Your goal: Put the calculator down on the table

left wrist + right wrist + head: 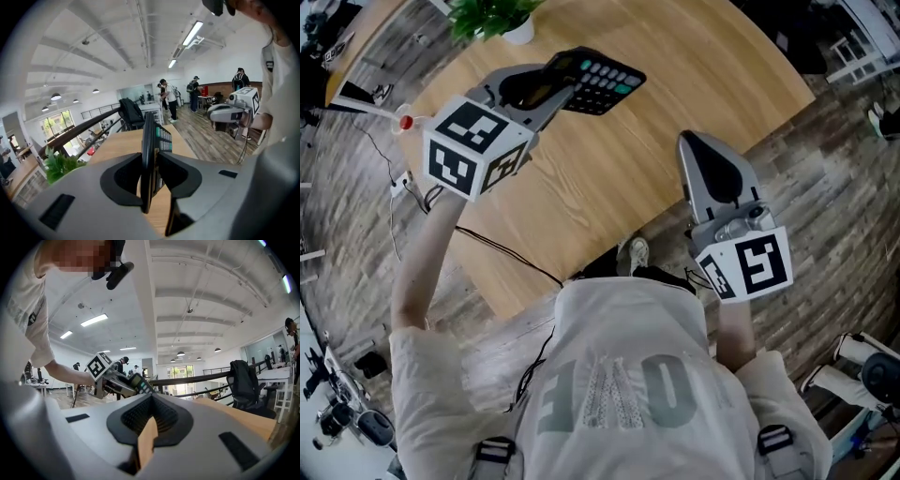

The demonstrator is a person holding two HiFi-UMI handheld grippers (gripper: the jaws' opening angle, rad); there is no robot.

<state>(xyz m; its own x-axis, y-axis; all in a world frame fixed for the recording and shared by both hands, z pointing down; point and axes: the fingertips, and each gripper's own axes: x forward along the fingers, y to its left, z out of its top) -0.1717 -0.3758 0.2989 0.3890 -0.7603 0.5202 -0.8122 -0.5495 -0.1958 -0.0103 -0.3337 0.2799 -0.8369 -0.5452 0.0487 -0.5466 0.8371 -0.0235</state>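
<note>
A black calculator (602, 77) with green and dark keys is held above the round wooden table (694, 84). My left gripper (558, 89) is shut on its lower end. In the left gripper view the calculator (149, 150) stands edge-on between the two pads, keys facing right, with the table (122, 143) beyond it. My right gripper (698, 150) hovers at the table's near right edge, shut, with nothing in it. The right gripper view has its closed jaws (151, 416) in front and, far left, the left gripper holding the calculator (140, 383).
A potted green plant (492, 17) stands at the table's far edge. A thin black cable (506, 248) runs over the near left part of the table. A black chair (243, 380) stands beside the table. People stand far off in the room (166, 98).
</note>
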